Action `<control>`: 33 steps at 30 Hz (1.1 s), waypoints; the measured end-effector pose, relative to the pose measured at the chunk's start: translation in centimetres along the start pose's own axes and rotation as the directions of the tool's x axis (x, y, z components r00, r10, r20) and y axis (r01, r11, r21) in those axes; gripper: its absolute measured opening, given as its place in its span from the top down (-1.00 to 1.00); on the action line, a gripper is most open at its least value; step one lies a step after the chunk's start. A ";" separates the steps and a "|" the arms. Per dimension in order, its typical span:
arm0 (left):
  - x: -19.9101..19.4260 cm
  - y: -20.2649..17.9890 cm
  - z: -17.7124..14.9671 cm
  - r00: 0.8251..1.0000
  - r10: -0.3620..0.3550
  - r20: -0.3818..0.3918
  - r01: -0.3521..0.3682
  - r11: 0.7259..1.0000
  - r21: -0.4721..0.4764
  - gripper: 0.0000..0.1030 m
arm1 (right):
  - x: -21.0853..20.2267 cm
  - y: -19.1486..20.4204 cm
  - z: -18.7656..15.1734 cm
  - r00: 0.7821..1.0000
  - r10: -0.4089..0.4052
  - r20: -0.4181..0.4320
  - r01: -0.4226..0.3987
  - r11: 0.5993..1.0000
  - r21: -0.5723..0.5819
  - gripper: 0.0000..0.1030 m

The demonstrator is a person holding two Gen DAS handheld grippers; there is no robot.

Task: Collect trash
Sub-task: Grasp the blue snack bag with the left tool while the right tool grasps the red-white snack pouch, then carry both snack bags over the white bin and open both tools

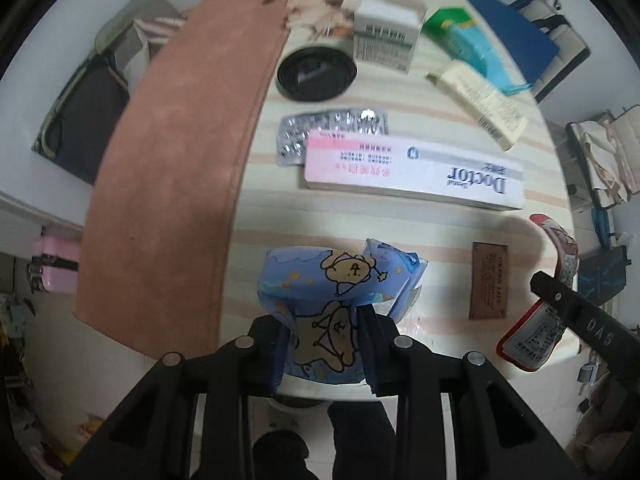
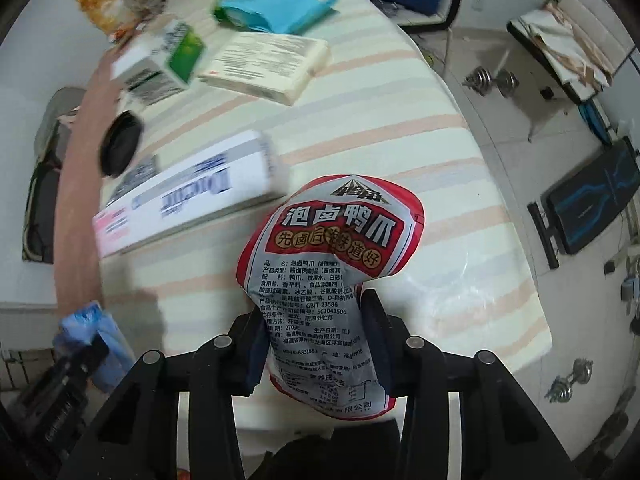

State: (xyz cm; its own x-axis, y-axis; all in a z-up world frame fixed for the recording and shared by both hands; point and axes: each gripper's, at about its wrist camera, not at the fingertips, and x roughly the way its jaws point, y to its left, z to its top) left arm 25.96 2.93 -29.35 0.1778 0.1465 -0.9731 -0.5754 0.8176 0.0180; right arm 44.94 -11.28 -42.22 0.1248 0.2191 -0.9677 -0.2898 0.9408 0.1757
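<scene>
**Q:** What have you got hold of, and how does it feel to carry?

**Me:** My left tongs [image 1: 326, 340] are clamped on a blue cartoon-bear wrapper [image 1: 340, 284], pinched at its lower half so the top fans out above the near edge of the desk [image 1: 256, 216]. My right tongs [image 2: 316, 344] are closed on a red-and-white snack packet [image 2: 328, 264], gripped across its narrow waist. Both look like thin film, so I judge them very light, soft and crumply, and a bit slick. A pinch through a bunched middle should hold better than one at a smooth corner, which could slide out. Nothing fragile here; squeezing hard costs nothing

**Q:** And what's left on the desk?

**Me:** The long "Doctor" toothpaste box [image 1: 412, 172] would be stiff cardboard, best taken across its narrow width. The foil blister sheet [image 1: 332, 128] tucked under its end lies thin and flat, so I'd expect to need an edge

**Q:** Does one camera tell you more than the other?

**Me:** Yes. The left view shows the blister sheet, the black lid [image 1: 316, 74] and a small brown card [image 1: 490, 280] clearly, plus the pink cloth [image 1: 180, 152] down the desk's side. The right view blurs those but shows the floor beyond the desk's far edge with dumbbells [image 2: 490, 78]. I can't spot a bin in either
</scene>
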 end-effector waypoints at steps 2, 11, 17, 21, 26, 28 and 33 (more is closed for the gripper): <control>-1.4 1.0 -1.0 1.000 -0.017 0.026 0.017 1.000 0.013 0.48 | -1.7 1.1 -1.6 0.999 -0.004 0.036 0.005 0.999 -0.031 0.12; -7.5 7.9 -7.2 0.988 -0.078 0.130 0.071 0.996 0.061 0.48 | -9.6 6.4 -11.5 0.975 -0.045 0.218 0.074 0.989 -0.125 0.13; -9.5 12.3 -13.1 0.986 -0.100 0.131 0.089 0.992 0.088 0.48 | -12.6 9.9 -19.8 0.955 -0.071 0.286 0.116 0.982 -0.146 0.13; -8.4 14.0 -16.0 0.992 -0.106 0.071 0.099 0.991 0.094 0.48 | -12.3 11.2 -24.9 0.962 -0.066 0.266 0.107 0.984 -0.143 0.13; -4.4 15.1 -19.3 0.995 -0.101 -0.027 0.102 0.991 0.081 0.48 | -9.2 11.6 -29.8 0.982 -0.054 0.182 0.082 0.986 -0.148 0.13; -2.1 15.3 -20.2 0.992 -0.105 -0.068 0.110 0.992 0.067 0.48 | -6.9 11.1 -31.0 0.990 -0.040 0.134 0.059 0.989 -0.137 0.13; 6.8 15.3 -22.4 0.973 -0.123 -0.196 0.131 0.991 0.030 0.48 | 1.7 8.4 -33.4 0.999 0.039 -0.031 -0.041 0.998 -0.054 0.13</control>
State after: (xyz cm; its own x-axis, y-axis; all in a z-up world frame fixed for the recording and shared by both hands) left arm 0.52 4.01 -40.85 0.0868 -0.0671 -0.9940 -0.5227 0.8463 -0.1028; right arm 10.98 -11.59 -48.47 0.0837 0.2478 -0.9652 -0.3459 0.9156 0.2051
